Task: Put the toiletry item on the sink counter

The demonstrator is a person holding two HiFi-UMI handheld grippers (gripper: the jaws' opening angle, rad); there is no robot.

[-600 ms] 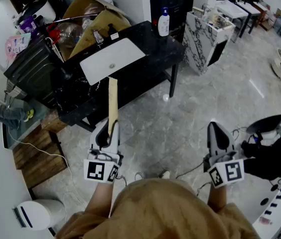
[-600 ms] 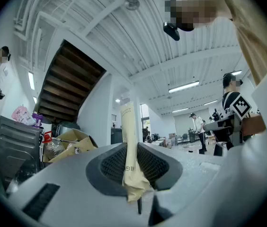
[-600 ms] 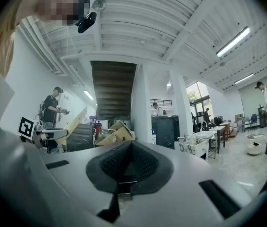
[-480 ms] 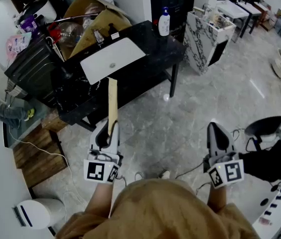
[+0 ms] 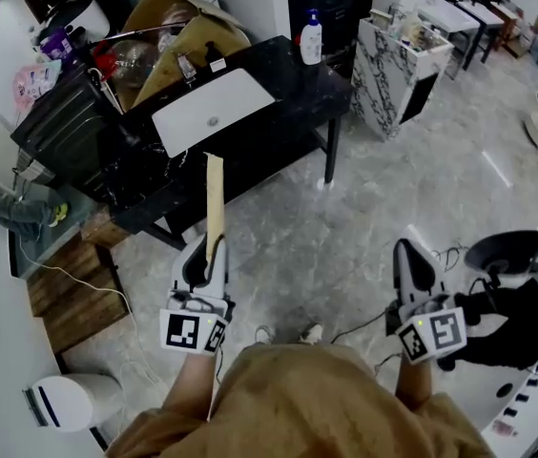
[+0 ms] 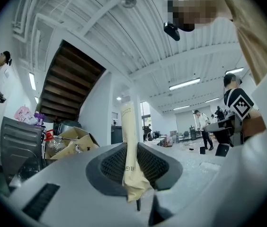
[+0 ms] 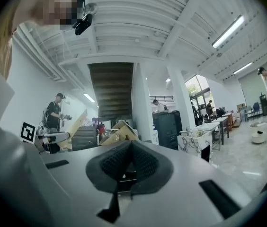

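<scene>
Here the left tongs are clenched on a cream toiletry tube. In the left gripper view the ribbed pads press the tube from both sides near its crimped end, which sticks out behind them while the long body stands out past the tips. The tube is not on the desk. It is carried in the air over the grey marble floor, and in the head view its far end reaches the desk's near edge, just below the white basin.

The basin is sunk in the middle of the black desk, with a faucet at its far edge. A white bottle with a blue cap stands at the far right corner. An open cardboard box lies beyond the far edge.

The right tongs are held level, well apart from the left, over the floor. In the right gripper view the right tongs are clenched, pad against pad, with nothing between them.
</scene>
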